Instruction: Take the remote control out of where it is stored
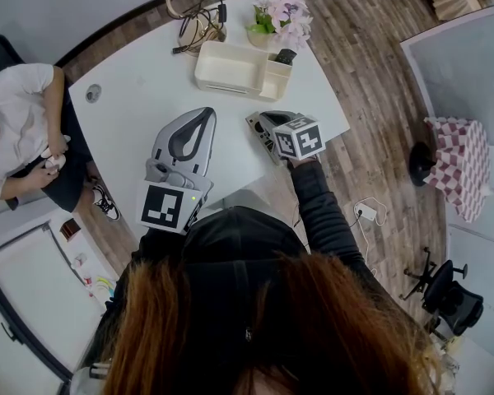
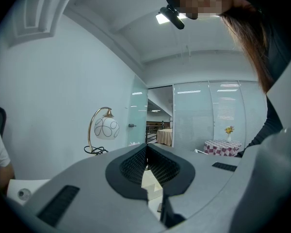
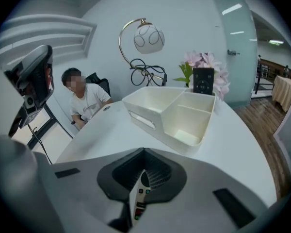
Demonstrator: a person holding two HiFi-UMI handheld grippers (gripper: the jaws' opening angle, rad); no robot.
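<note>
A black remote control (image 1: 285, 57) (image 3: 203, 80) stands upright in the far right compartment of the cream organiser tray (image 1: 222, 82) (image 3: 150, 119) on the white table (image 1: 132, 113). My right gripper (image 1: 256, 123) (image 3: 144, 152) hovers over the table in front of the tray, tilted down, jaws shut. In the thin slit between its jaws shows a strip of a white remote (image 3: 137, 203) with coloured buttons, seemingly lying below. My left gripper (image 1: 204, 115) (image 2: 146, 146) is held level to the left, shut and empty.
A globe lamp (image 3: 148, 37) (image 2: 105, 128) with coiled cables (image 1: 199, 25) and a pot of pink flowers (image 1: 284, 13) stand behind the tray. A person (image 1: 16, 130) sits at the table's left end. The table's right edge runs close beside my right gripper.
</note>
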